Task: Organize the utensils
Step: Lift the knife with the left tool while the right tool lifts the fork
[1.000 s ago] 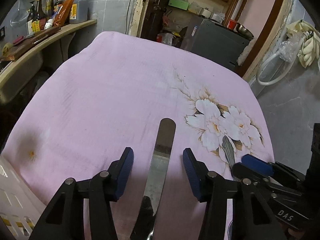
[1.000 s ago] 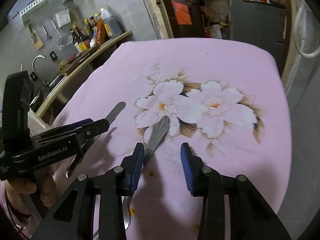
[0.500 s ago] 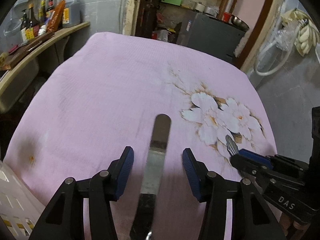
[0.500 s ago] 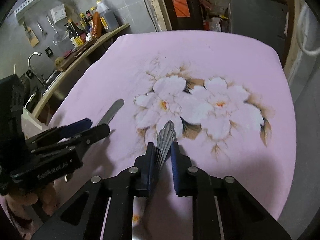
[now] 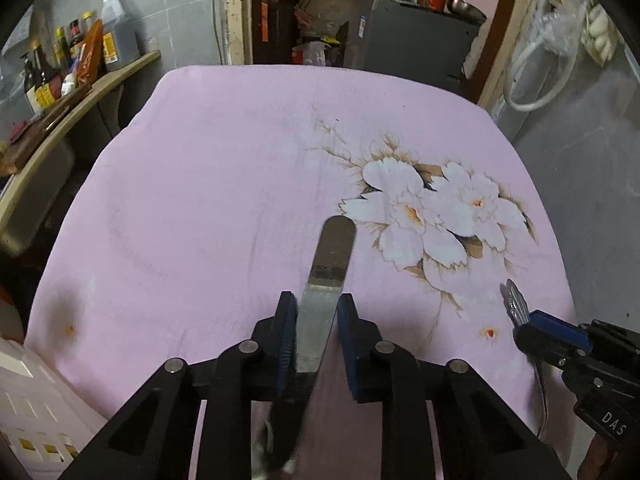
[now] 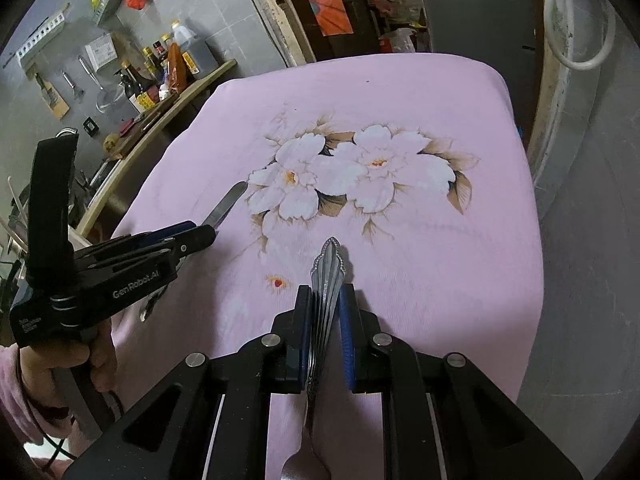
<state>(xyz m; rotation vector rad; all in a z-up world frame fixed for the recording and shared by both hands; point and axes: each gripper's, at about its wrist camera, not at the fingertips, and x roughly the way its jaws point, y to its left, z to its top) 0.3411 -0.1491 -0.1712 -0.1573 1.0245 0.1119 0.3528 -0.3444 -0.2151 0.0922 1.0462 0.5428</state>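
Note:
My left gripper is shut on a flat steel spatula, whose rounded blade sticks out forward above the pink flowered cloth; its dark handle hangs below the fingers. My right gripper is shut on a silver spoon by its ornate handle, bowl end down under the gripper. The right gripper with the spoon tip shows at the right in the left wrist view. The left gripper with the spatula shows at the left in the right wrist view.
A white slotted basket sits at the table's near left corner. A counter with sauce bottles runs along the left wall. A dark cabinet stands beyond the far edge. Grey floor lies to the right.
Both grippers have closed: the right one on the spoon handle, then the left one on the spatula. Both utensils now sit lifted in the fingers.

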